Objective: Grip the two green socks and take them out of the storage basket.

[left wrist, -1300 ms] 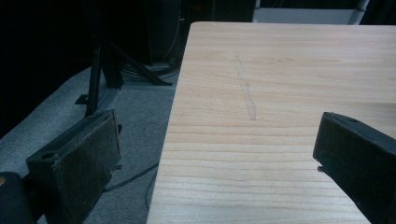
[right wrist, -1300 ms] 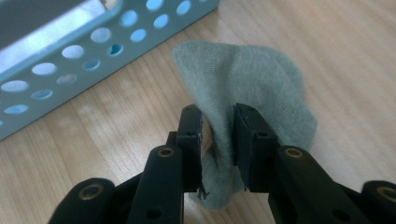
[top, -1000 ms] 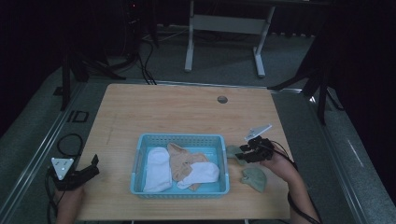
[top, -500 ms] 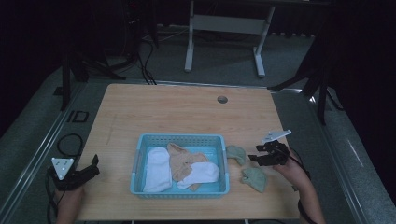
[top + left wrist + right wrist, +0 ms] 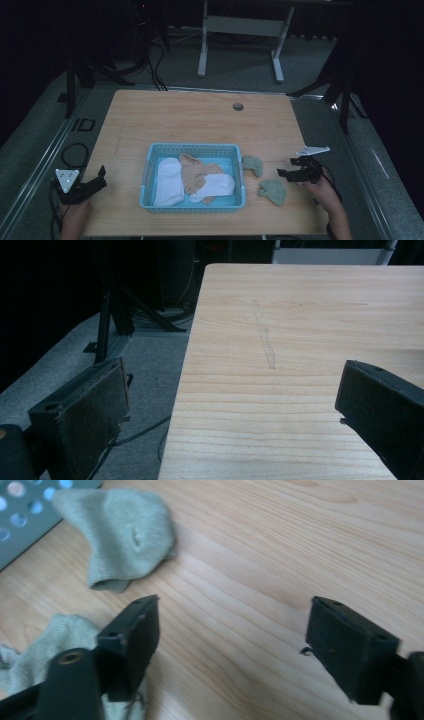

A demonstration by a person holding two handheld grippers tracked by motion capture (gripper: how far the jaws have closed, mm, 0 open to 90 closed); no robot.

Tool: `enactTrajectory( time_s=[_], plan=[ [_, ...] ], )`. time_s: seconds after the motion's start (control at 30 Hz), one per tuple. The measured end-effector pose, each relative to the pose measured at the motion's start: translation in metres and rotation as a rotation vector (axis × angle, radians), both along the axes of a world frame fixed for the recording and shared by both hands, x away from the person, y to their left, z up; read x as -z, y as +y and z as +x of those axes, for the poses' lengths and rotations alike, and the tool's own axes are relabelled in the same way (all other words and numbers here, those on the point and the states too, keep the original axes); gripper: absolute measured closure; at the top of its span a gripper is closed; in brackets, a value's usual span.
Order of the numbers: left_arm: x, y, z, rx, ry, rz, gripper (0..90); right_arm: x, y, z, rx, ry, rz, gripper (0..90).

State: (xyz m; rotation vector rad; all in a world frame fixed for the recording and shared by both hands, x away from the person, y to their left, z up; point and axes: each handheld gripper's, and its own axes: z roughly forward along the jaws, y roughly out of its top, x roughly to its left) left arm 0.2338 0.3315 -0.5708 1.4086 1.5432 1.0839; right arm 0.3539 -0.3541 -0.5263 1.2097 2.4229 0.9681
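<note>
Two grippers stand wide open and empty: the left gripper (image 5: pixel 100 179) idles at the table's (image 5: pixel 200 120) near-left edge, while the right gripper (image 5: pixel 283 173) has drawn back rightward from the two green socks (image 5: pixel 272 191) (both beside the blue basket (image 5: pixel 192 149)), suggesting a release.

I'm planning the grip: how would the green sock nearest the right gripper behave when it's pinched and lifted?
The near green sock lies crumpled and soft, so it would probably droop from the pinch. Its ribbed knit looks grippy, unlikely to slip from the right gripper, whose jaws stand open. It seems light.
</note>
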Motion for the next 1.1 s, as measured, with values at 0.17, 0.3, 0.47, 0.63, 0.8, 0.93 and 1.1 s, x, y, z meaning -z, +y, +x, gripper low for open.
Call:
enactTrajectory(
  time_s=[0.17,0.3,0.47,0.63,0.8,0.93,1.1],
  plan=[
    [0.0,0.0,0.0,0.0,0.0,-0.001,0.4,0.005,-0.016,-0.006,0.067,-0.033,0.006,13.2],
    [0.0,0.0,0.0,-0.001,0.0,0.0,0.3,0.011,-0.029,-0.01,0.094,-0.014,0.05,12.3],
    [0.0,0.0,0.0,-0.002,0.001,0.001,0.4,0.016,-0.039,-0.017,0.15,-0.031,0.064,12.0],
    [0.0,0.0,0.0,-0.002,0.003,-0.001,0.4,0.019,-0.048,-0.025,0.236,-0.102,0.071,12.2],
    [0.0,0.0,0.0,-0.001,0.002,-0.003,0.4,0.026,-0.057,-0.032,0.331,-0.13,0.076,12.2],
    [0.0,0.0,0.0,-0.001,0.003,-0.002,0.4,0.032,-0.061,-0.037,0.356,-0.134,0.079,12.4],
    [0.0,0.0,0.0,0.0,0.002,-0.002,0.4,0.032,-0.063,-0.044,0.392,-0.184,0.102,13.2]
  ],
)
